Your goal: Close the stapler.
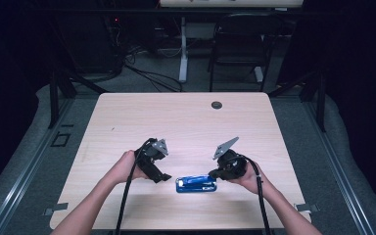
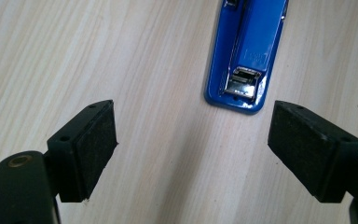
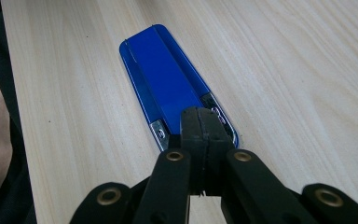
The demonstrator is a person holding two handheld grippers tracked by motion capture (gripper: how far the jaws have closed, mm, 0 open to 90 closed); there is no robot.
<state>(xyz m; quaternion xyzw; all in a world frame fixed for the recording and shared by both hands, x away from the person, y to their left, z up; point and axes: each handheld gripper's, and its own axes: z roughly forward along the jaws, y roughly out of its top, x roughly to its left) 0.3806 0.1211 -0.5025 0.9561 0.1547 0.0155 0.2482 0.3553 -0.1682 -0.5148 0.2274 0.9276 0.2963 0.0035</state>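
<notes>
A blue stapler (image 1: pixel 196 184) lies flat on the light wooden table (image 1: pixel 176 117) near its front edge, between the two hands. My left gripper (image 1: pixel 162 177) sits just left of it, apart from it. In the left gripper view the jaws (image 2: pixel 193 140) stand wide open with bare wood between them, and the stapler's metal-tipped end (image 2: pixel 247 51) lies just beyond the pads. My right gripper (image 1: pixel 215 174) is at the stapler's right end. In the right gripper view its pads (image 3: pixel 205 130) are pressed together over the near end of the stapler (image 3: pixel 168 81), with nothing seen between them.
A dark round grommet (image 1: pixel 217 105) sits near the table's far edge. Beyond the table stand a black chair (image 1: pixel 240 44) and a white desk leg (image 1: pixel 182 49) with cables on the floor. The person's forearms come in from the bottom.
</notes>
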